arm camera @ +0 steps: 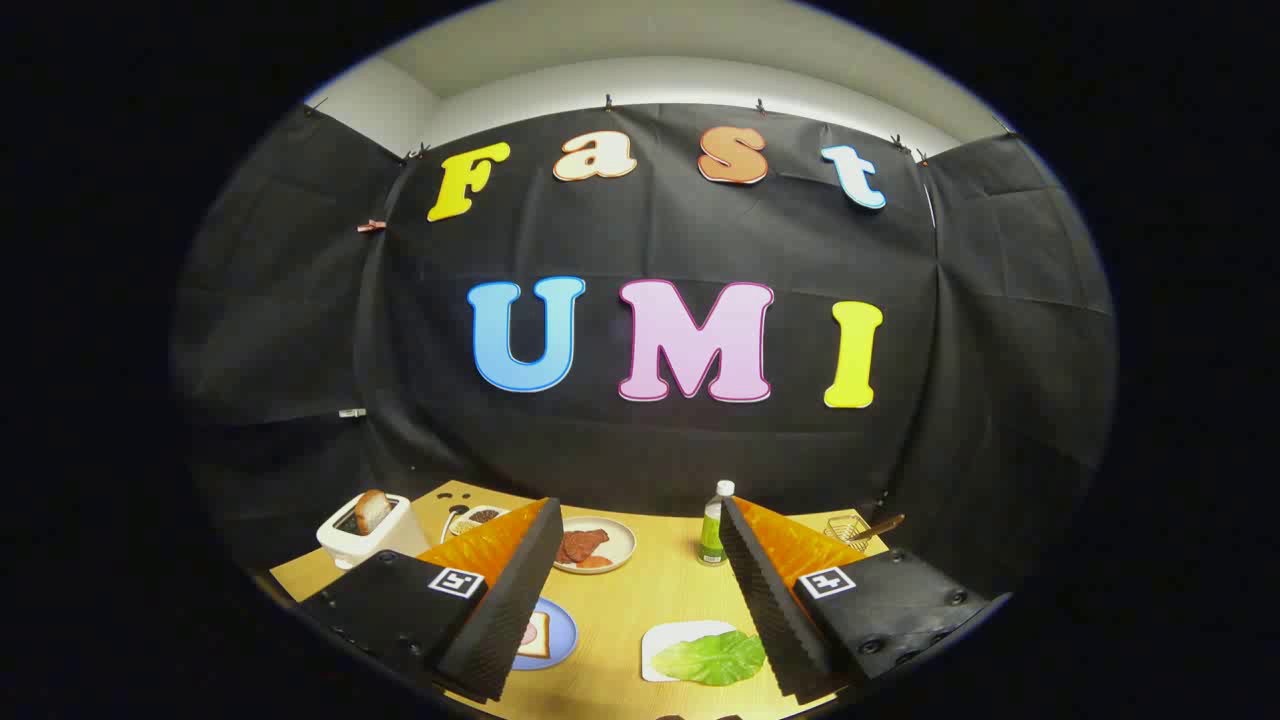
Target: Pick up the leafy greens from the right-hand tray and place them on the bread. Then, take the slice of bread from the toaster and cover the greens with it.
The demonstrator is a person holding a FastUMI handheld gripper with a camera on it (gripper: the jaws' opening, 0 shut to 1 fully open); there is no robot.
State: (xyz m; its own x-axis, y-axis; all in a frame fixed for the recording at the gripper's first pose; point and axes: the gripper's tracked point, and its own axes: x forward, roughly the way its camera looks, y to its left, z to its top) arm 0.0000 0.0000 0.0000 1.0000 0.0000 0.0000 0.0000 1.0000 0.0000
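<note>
The gripper point(640, 590) hangs above the table point(650, 590) with its fingers spread wide apart, nothing held between them. Just ahead, near the right finger, the greens point(712, 658) lie on a white tray point(665, 640). By the left finger sits a blue plate point(558, 632) with the bread point(533, 634), topped by what may be a slice of meat. Beyond the fingers stand a plate of meat point(598, 543) and a green bottle point(713, 528). Off to the left, the toaster point(365, 535) holds a bread slice point(372, 510) upright.
</note>
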